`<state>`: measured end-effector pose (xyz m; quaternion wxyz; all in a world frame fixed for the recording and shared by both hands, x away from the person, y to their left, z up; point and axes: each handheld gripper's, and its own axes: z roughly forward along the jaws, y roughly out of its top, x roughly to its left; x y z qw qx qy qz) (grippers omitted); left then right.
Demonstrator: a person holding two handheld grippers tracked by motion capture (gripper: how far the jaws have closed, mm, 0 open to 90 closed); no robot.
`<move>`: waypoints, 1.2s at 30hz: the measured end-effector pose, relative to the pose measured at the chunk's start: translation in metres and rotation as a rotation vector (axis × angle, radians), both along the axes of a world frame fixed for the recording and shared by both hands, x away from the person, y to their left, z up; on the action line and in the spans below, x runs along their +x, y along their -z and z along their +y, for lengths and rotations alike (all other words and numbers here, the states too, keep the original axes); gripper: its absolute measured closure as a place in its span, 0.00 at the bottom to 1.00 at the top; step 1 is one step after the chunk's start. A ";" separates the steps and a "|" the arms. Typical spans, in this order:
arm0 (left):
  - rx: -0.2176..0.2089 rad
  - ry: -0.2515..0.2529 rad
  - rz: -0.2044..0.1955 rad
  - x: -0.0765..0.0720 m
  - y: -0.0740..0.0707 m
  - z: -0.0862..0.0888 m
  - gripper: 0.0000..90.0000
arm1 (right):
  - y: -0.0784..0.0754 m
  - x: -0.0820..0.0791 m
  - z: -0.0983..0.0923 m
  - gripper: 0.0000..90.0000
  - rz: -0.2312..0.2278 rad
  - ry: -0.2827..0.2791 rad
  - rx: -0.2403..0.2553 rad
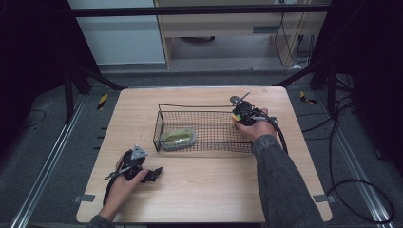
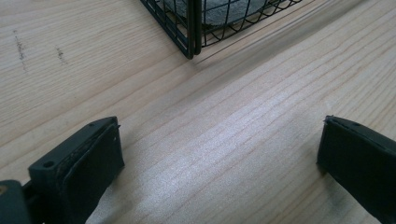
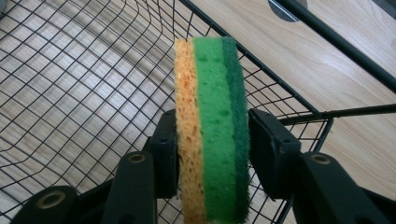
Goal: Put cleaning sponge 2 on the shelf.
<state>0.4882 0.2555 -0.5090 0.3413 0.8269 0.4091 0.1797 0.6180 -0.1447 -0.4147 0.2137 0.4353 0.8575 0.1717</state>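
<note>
Sponge held over the basket's right end, ready to go in

The right gripper (image 3: 212,140) clamps the sponge (image 3: 212,126) on edge between its pads, orange face to one side and dark scourer to the other, probably so it can drop cleanly into the wire basket (image 3: 70,79) just beyond. The left gripper (image 2: 219,154) rests open and empty on the table (image 2: 224,121), with the basket corner ahead of it, likely waiting clear.

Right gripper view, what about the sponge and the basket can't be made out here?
- Sponge: its lower end is cut off by the bottom edge in the right gripper view; its side faces are covered by the right gripper jaws.
- Sponge in the high view: too small, mostly behind the hand.
- Grey thing in the basket: too small to identify.
</note>
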 end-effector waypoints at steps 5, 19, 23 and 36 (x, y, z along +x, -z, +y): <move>0.000 0.000 0.000 0.000 0.000 0.000 0.00 | -0.001 -0.004 0.001 0.57 0.004 -0.004 0.007; -0.001 0.000 0.000 0.000 0.000 0.000 0.00 | -0.013 -0.017 0.004 0.55 -0.004 -0.021 0.042; -0.001 0.001 -0.001 0.000 0.000 0.000 0.00 | -0.015 -0.020 0.004 0.59 -0.005 -0.031 0.057; -0.001 0.001 -0.001 0.000 0.000 0.000 0.00 | -0.008 -0.028 0.007 0.61 0.018 -0.048 0.077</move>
